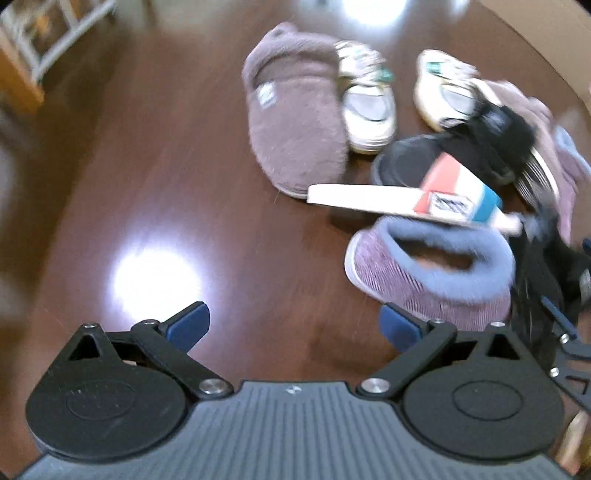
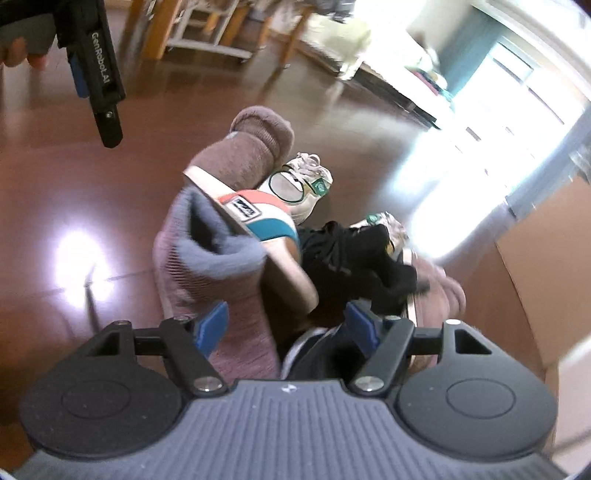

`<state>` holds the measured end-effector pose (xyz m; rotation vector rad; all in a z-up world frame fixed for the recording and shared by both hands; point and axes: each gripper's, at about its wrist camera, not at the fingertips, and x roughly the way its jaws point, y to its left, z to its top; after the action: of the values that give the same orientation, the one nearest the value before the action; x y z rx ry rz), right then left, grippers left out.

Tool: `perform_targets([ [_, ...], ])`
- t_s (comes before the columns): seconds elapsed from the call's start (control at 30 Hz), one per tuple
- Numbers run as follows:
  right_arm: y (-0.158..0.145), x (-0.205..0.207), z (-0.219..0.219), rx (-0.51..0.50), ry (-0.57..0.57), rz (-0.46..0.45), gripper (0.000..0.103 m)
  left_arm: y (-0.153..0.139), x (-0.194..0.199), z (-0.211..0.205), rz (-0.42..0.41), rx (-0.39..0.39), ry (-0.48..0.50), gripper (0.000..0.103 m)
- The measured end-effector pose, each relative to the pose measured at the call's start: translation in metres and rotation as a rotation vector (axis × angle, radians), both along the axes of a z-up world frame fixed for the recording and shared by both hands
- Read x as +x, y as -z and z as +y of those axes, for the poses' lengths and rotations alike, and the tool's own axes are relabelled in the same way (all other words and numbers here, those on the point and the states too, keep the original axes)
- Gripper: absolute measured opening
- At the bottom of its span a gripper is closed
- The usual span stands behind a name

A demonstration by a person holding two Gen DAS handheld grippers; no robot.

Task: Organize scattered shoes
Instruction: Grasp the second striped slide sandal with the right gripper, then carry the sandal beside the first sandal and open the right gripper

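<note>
A heap of shoes lies on the dark wood floor (image 1: 184, 166). A fuzzy mauve slipper (image 1: 295, 122) and two white sneakers (image 1: 367, 107) lie at the back. A white slide with a red, white and blue strap (image 1: 436, 199) rests tilted on a purple slipper with a blue fleece collar (image 1: 432, 273). Black shoes (image 1: 461, 155) sit to the right. My left gripper (image 1: 295, 328) is open and empty above bare floor, left of the purple slipper. My right gripper (image 2: 288, 328) is open right over the pile, between the purple slipper (image 2: 207, 266) and the black shoes (image 2: 354, 258).
A cardboard box (image 2: 524, 258) stands to the right of the pile. Wooden table and chair legs (image 2: 218, 33) stand farther back. A white rack (image 1: 48, 40) stands at the far left. The left gripper's handle (image 2: 99, 74) shows in the right wrist view.
</note>
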<state>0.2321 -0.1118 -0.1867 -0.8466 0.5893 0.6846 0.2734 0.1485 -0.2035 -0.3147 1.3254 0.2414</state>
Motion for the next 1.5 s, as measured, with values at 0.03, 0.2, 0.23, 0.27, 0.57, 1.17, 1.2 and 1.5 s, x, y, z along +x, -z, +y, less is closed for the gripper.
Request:
perform_targets([
  [0.03, 0.008, 0.008, 0.003, -0.036, -0.024, -0.01, 0.066, 0.006, 0.009, 0.005, 0.009, -0.018, -0.041, 0.099],
  [0.2, 0.035, 0.033, 0.01, -0.13, -0.078, -0.048, 0.066, 0.02, 0.038, 0.022, 0.009, -0.126, -0.19, 0.099],
  [0.23, 0.038, 0.033, 0.011, -0.126, -0.087, -0.047, 0.066, 0.022, 0.04, 0.023, 0.01, -0.138, -0.201, 0.098],
  [0.27, 0.04, 0.036, 0.013, -0.123, -0.092, -0.045, 0.067, 0.026, 0.044, 0.026, 0.014, -0.162, -0.234, 0.098],
  [0.57, 0.066, 0.048, 0.026, -0.231, -0.211, -0.07, 0.062, 0.092, 0.062, 0.044, 0.089, -0.458, -0.602, 0.076],
  [1.17, 0.024, -0.068, 0.0, -0.18, -0.036, -0.266, 0.014, -0.03, 0.008, -0.025, -0.308, -0.421, -0.179, 0.036],
  [1.2, 0.018, -0.079, -0.005, -0.158, 0.002, -0.248, 0.014, -0.037, 0.002, -0.044, -0.285, -0.416, -0.12, 0.036],
  [1.5, 0.004, -0.274, -0.138, -0.029, 0.625, 0.134, 0.016, 0.004, -0.053, -0.286, 0.146, -0.345, 0.478, 0.042],
])
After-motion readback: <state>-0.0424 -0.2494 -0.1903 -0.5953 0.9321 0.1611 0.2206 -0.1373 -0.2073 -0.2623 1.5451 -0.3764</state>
